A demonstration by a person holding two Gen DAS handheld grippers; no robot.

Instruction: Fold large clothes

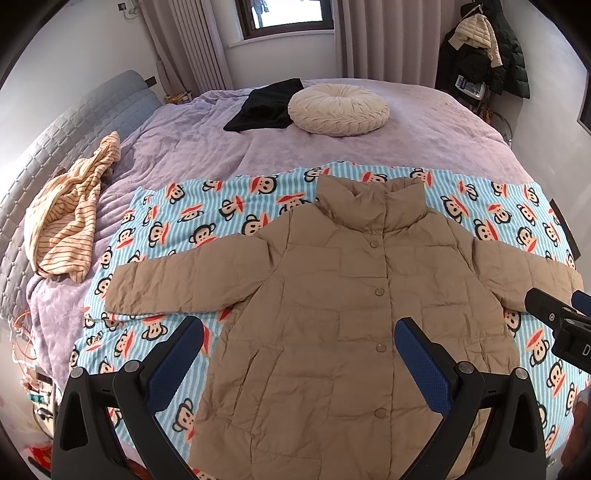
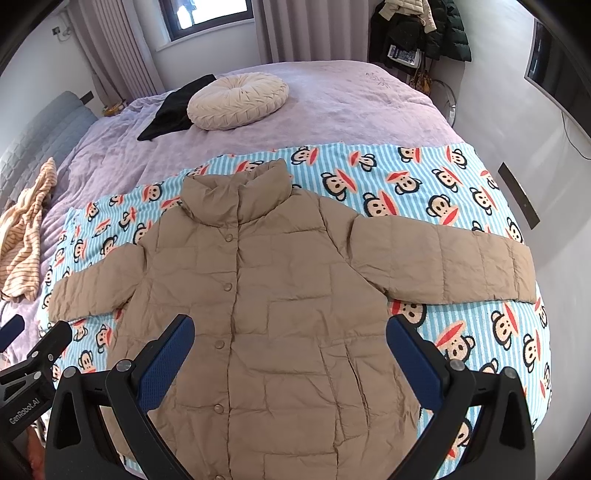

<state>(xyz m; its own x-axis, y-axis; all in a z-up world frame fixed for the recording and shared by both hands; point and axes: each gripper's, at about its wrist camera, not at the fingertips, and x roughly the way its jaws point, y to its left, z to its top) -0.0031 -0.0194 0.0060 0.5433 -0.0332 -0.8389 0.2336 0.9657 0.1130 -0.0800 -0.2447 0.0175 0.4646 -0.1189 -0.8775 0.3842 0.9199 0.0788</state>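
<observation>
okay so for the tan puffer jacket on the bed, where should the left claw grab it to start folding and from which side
Probably the cuff end of the jacket's left-hand sleeve, coming in from the outer left side. That sleeve lies flat and stretched straight out over the monkey-print blanket, its end free and clear of the body, so the open left claw can pinch it and carry it inward.

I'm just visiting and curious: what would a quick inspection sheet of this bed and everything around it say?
Surface: bed with purple cover; monkey-print blanket spread on the near part.
Job's things: tan puffer jacket flat on the blanket, buttoned, both sleeves out sideways.
Clutter: round cream cushion, black garment, crumpled striped garment.
Grippers: left hand-held gripper and right hand-held gripper open above the jacket, holding nothing.
Cables: orange wires beside the bed.
Surroundings: window, curtains, coats hanging in the corner.
</observation>
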